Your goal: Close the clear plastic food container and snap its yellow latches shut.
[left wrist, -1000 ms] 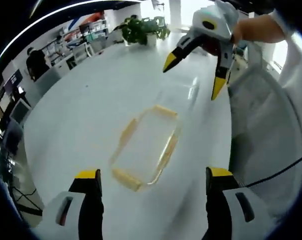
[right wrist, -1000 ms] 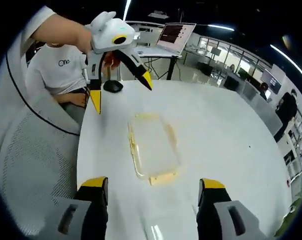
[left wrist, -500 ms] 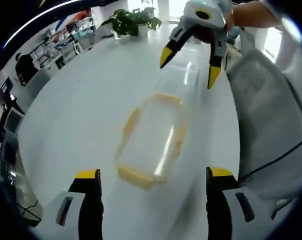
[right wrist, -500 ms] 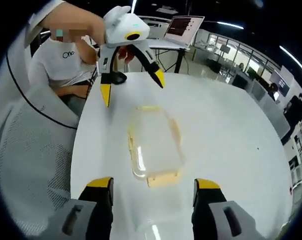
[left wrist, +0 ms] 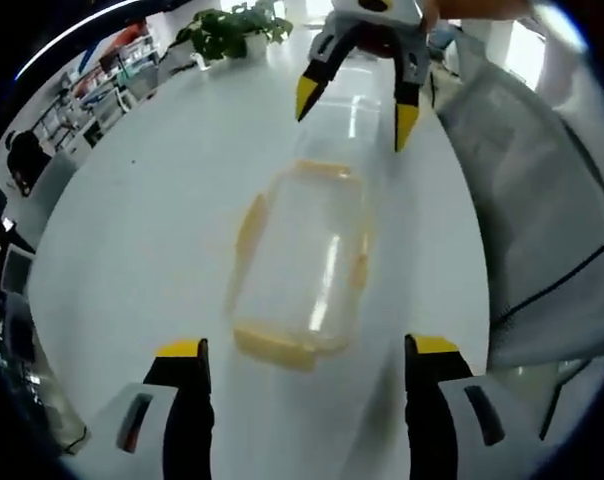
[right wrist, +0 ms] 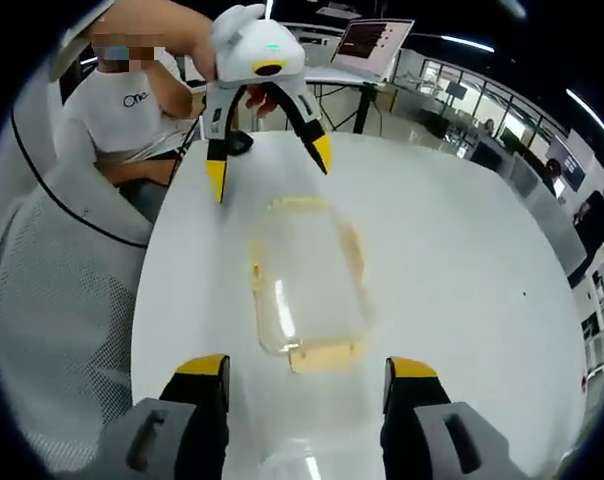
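White office counter (left wrist: 142,230) carries the clear container (left wrist: 300,255), lying between both spread, empty grippers: left gripper (left wrist: 300,350), right gripper (right wrist: 304,370). Best approach: lower squarely over opposite yellow latches (left wrist: 274,345), then press each flat.

This was an office, a big open one. A large white table (right wrist: 452,270) stood in the middle of the room. Behind it, a laptop (right wrist: 377,42) sat open on a desk, and its screen was lit. A black computer mouse (right wrist: 238,143) lay near the table's edge. Mesh office chairs (right wrist: 52,300) stood right beside the table. Far back there were glass walls and more desks, and a person in dark clothes (right wrist: 590,222) stood there. Long strip lights (right wrist: 472,43) ran across the dark ceiling. A green potted plant (left wrist: 227,25) stood at the far end of the table, and shelves (left wrist: 82,95) with things on them lined the wall.
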{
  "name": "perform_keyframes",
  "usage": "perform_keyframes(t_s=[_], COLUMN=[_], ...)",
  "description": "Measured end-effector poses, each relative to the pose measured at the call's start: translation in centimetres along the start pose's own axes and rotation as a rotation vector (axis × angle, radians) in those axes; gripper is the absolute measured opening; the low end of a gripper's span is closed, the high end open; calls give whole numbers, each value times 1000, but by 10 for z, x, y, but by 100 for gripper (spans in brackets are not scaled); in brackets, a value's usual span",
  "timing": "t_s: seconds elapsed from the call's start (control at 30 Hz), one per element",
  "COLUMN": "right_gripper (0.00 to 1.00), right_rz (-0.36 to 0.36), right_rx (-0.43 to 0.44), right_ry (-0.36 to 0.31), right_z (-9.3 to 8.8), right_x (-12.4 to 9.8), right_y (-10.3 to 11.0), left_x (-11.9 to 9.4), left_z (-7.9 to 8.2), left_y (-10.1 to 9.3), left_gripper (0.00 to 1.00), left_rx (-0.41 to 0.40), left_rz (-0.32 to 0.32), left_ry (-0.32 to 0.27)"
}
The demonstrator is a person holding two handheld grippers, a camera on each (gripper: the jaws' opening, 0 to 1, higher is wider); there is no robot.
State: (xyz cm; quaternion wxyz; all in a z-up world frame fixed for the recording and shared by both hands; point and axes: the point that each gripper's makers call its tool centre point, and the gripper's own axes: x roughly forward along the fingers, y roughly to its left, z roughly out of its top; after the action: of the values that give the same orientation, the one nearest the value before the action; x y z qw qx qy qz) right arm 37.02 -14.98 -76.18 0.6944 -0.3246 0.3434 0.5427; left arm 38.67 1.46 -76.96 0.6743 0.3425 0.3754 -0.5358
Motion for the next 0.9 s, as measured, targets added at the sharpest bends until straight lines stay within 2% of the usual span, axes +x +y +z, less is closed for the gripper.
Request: perform_keyframes(t_s=[0.13, 0.23, 0.33, 0.43, 0.53, 0.73, 0.83, 0.9], right_gripper=[58, 58, 57, 56, 53, 54, 53, 53], right_rz=[-1, 7, 10, 16, 20, 39, 40, 47], right_rx=[-20, -25, -35, -35, -50, -33, -39, -46], right_ry=[9, 18, 31, 43, 70, 62, 60, 66], right_z=[-1, -2, -4, -5, -9, -7, -6, -7], right_x=[3, 6, 8, 10, 13, 14, 16, 17], right_y=[0, 0, -2, -3, -4, -6, -8, -8], left_x=[0, 1, 3, 5, 8, 12, 14, 15], left_z=[3, 4, -1, -2, -7, -7, -10, -10], left_y=[4, 4, 6, 7, 9, 7, 11, 10], left_gripper=[68, 68, 62, 64, 63, 60, 60, 57], left_rx=[19, 49, 79, 90, 101, 133, 154, 162], left_rz=[10, 4, 0, -7, -8, -44, -42, -58], left_ry=[-9, -13, 10, 10, 40, 44, 59, 50])
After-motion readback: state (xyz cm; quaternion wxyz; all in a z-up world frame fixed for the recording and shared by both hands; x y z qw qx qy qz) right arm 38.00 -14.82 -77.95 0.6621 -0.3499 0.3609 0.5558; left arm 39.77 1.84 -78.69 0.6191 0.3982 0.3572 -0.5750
